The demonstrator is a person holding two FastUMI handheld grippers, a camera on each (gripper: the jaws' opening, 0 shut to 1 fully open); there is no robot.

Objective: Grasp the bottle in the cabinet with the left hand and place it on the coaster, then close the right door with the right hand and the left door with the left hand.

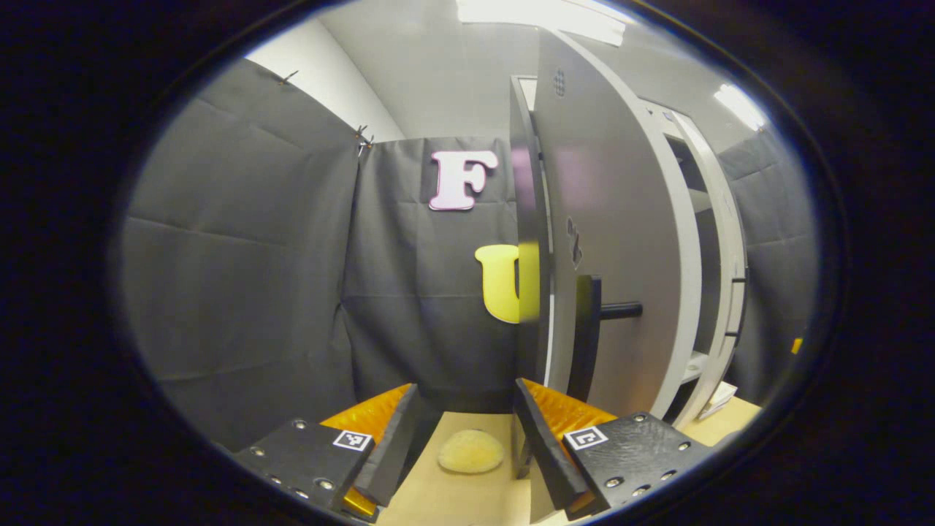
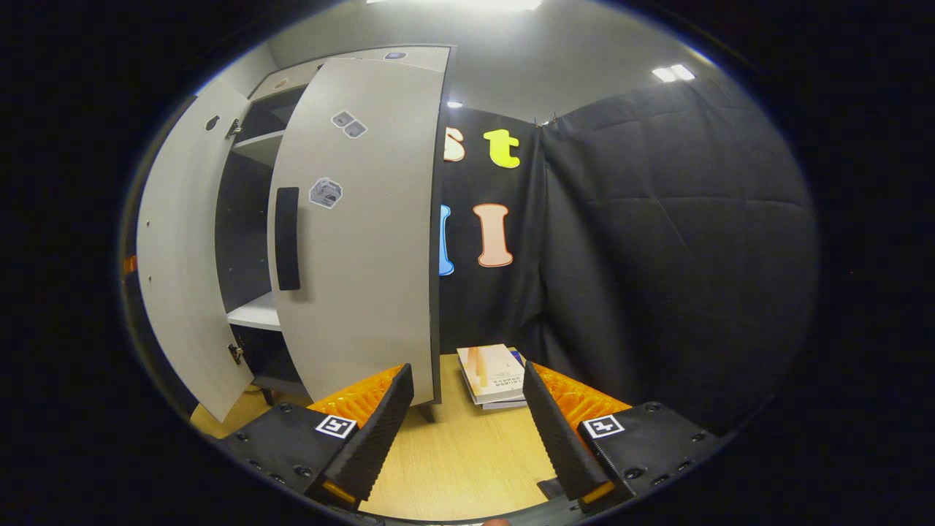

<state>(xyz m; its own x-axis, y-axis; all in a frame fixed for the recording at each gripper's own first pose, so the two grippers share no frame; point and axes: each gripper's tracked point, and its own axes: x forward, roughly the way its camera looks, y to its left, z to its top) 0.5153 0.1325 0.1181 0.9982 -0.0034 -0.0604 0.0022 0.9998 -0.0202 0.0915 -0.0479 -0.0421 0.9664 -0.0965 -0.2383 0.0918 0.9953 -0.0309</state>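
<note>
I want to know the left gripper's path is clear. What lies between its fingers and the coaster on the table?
Nothing: in the left gripper view, bare table runs from the open left gripper to the coaster.

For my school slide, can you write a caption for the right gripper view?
Open right gripper above a wooden table, facing an open cabinet door and stacked books.

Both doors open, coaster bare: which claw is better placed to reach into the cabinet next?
Probably left: the left claw hangs open by the coaster, beside the left door; the right claw faces the right door.
</note>
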